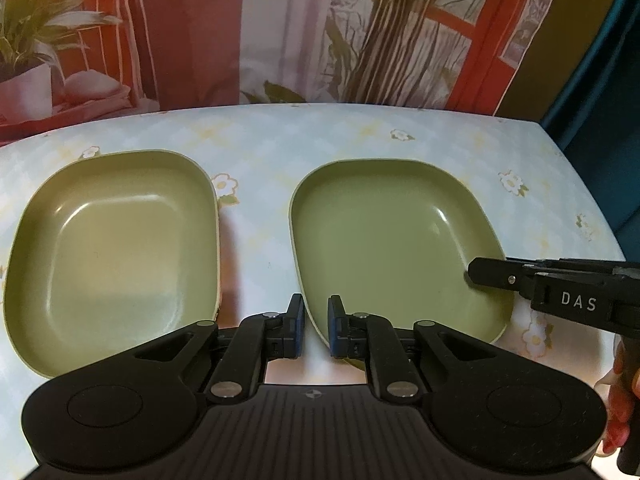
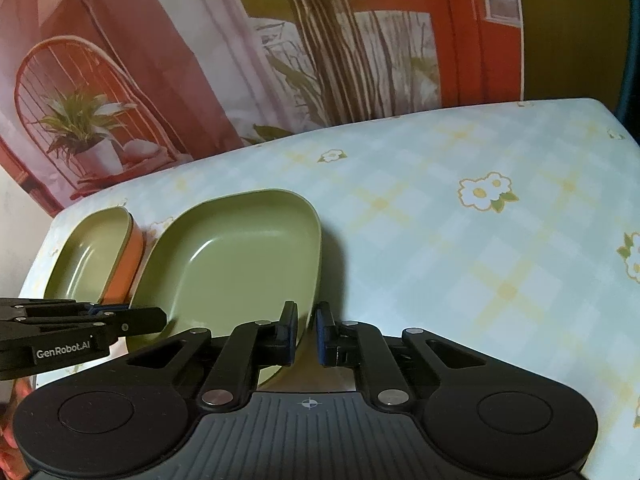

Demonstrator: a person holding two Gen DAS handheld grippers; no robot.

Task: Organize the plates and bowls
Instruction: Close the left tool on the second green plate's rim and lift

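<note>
A shallow green plate (image 1: 384, 232) lies on the flowered table (image 1: 320, 136), right of a deeper green bowl (image 1: 112, 256) with an orange outside (image 2: 132, 268). My left gripper (image 1: 316, 312) is shut on the plate's near left rim, which passes between the blue pads. My right gripper (image 2: 308, 320) is shut on the plate's (image 2: 240, 264) near right rim. Each gripper shows in the other's view: the right gripper (image 1: 476, 276) at the plate's right edge, the left gripper (image 2: 160, 318) at its left edge. The bowl (image 2: 92, 256) stands apart from both.
The tablecloth (image 2: 480, 280) stretches bare to the right of the plate. A printed backdrop with plants and a red frame (image 1: 280, 32) hangs right behind the table's far edge. Part of a hand (image 1: 624, 400) shows at the right border.
</note>
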